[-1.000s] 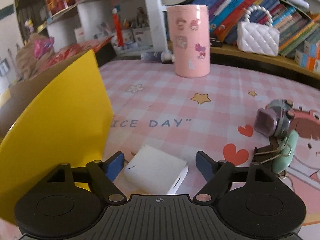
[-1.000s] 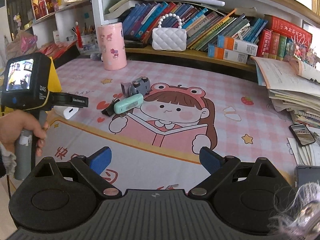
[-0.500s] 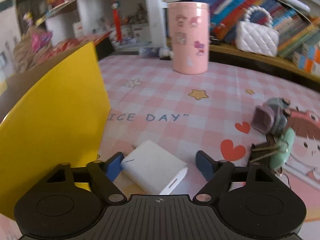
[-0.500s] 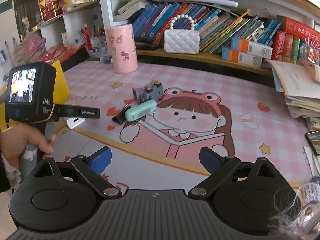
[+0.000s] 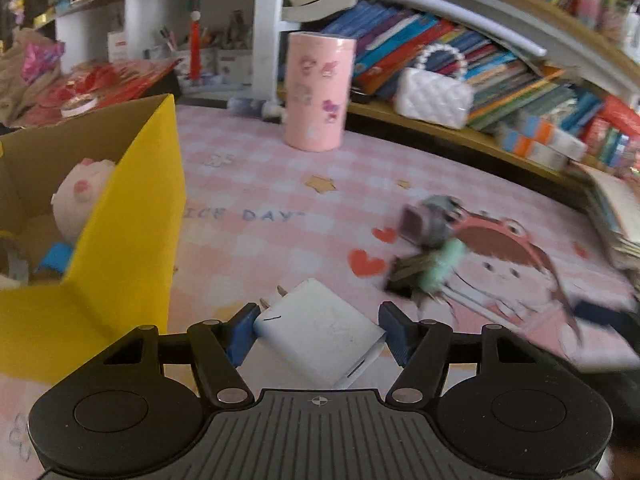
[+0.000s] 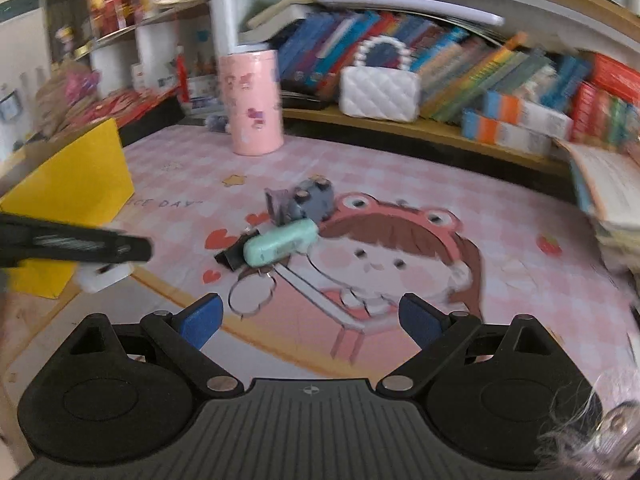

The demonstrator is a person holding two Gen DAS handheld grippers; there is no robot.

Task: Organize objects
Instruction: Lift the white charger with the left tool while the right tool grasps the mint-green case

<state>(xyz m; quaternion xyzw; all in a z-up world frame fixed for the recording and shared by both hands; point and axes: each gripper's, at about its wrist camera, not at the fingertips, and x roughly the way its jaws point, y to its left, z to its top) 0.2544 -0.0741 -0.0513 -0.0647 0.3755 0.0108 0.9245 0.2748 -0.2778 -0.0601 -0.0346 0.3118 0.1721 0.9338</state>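
My left gripper (image 5: 318, 334) is shut on a white plug charger (image 5: 320, 336) and holds it off the pink mat, its prongs pointing left. The yellow cardboard box (image 5: 132, 216) stands just left of it, with a pink plush (image 5: 82, 196) inside. My right gripper (image 6: 308, 318) is open and empty above the mat. Ahead of it lie a mint green case (image 6: 280, 242), a black binder clip (image 6: 234, 256) and a grey toy camera (image 6: 308, 200). The same pile shows blurred in the left wrist view (image 5: 432, 264).
A pink cylinder (image 5: 318, 92) stands at the back of the mat. A white quilted handbag (image 6: 378, 88) and rows of books sit on the low shelf behind. Stacked papers (image 6: 608, 188) lie at the right. The left gripper's body (image 6: 76, 244) crosses the right wrist view.
My left gripper has closed on the white charger and lifted it, so the inside of the yellow box now shows. My right gripper has moved forward toward the pile of small items.
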